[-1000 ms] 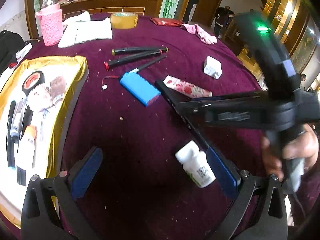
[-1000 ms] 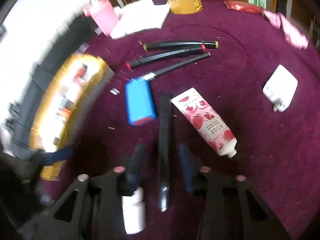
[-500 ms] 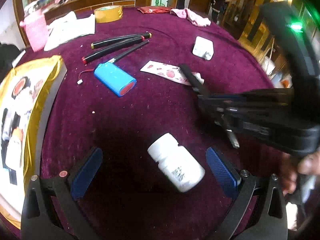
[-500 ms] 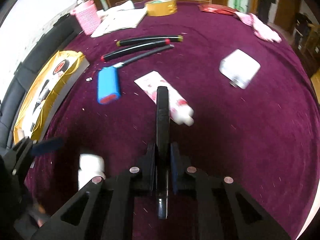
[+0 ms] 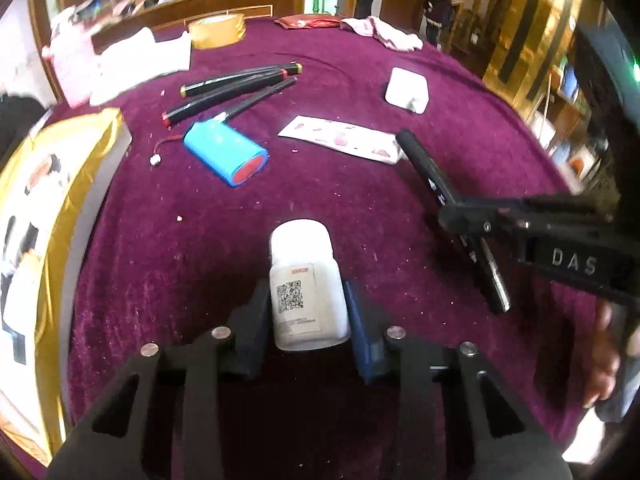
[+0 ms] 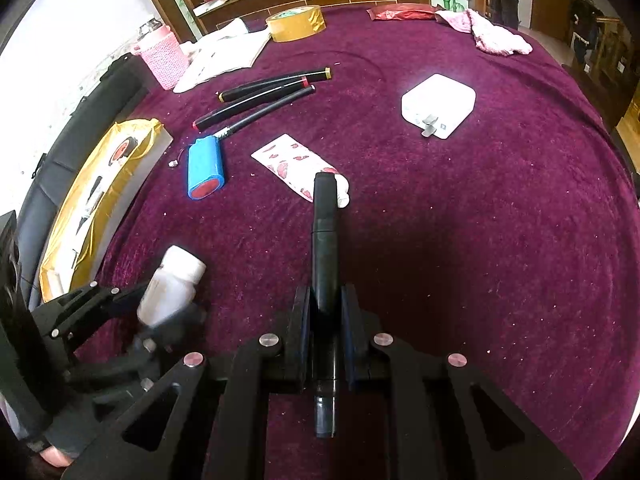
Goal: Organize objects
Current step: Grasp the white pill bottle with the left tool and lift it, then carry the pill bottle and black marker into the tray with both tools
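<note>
A white pill bottle point(image 5: 304, 280) with a QR label lies on the purple tablecloth between the blue pads of my left gripper point(image 5: 306, 300). The jaws are closing, and both pads touch the bottle's sides. The right wrist view shows that same bottle point(image 6: 172, 284) in the left gripper point(image 6: 132, 308) at the lower left. My right gripper point(image 6: 325, 304) is shut on a black marker point(image 6: 325, 240) that sticks out forward above the cloth. In the left wrist view the right gripper point(image 5: 468, 216) and its marker point(image 5: 432, 172) are on the right.
A gold-lined box point(image 5: 80, 168) of small items stands at the left. On the cloth lie a blue battery pack point(image 5: 226, 152), a rose hand-cream tube point(image 5: 340, 140), a white charger point(image 5: 406, 90), three black pens point(image 5: 236, 84), a tape roll point(image 5: 216, 32) and a pink cloth point(image 6: 496, 36).
The left gripper's wide-open jaws have come in onto the white bottle. The right gripper shut on the black marker and carried it to the right, off the cloth.
</note>
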Motion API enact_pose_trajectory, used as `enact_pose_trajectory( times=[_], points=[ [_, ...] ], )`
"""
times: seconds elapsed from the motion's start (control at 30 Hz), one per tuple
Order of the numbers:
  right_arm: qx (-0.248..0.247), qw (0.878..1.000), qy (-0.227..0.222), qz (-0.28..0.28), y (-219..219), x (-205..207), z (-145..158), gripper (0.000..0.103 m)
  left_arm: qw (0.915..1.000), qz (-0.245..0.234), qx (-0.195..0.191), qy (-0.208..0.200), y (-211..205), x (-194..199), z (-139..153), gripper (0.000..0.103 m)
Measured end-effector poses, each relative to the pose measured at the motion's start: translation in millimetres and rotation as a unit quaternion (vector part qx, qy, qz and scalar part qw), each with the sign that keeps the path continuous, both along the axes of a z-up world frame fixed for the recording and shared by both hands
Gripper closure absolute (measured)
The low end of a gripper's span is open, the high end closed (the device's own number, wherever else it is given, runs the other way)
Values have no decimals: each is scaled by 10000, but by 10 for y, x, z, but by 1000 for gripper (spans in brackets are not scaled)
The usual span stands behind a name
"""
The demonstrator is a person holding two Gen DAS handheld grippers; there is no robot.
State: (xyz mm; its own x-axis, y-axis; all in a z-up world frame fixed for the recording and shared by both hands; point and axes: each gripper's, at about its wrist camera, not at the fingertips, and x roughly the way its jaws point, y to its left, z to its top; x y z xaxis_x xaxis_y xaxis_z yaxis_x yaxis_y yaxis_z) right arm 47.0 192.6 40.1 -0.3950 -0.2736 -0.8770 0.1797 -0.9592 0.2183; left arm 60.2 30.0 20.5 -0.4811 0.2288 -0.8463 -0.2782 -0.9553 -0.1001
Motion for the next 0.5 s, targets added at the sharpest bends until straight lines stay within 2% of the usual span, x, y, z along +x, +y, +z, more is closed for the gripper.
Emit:
enact_pose_trajectory(
  times=[0.23,0.5],
  points=[
    [-270,9994,29,-204,52,36,33,91,9983,150,543,162,-233,45,132,73],
    [-654,9977,165,13,-102,99,245,90,9951,316,778,518,-484,149,399,73]
  ],
)
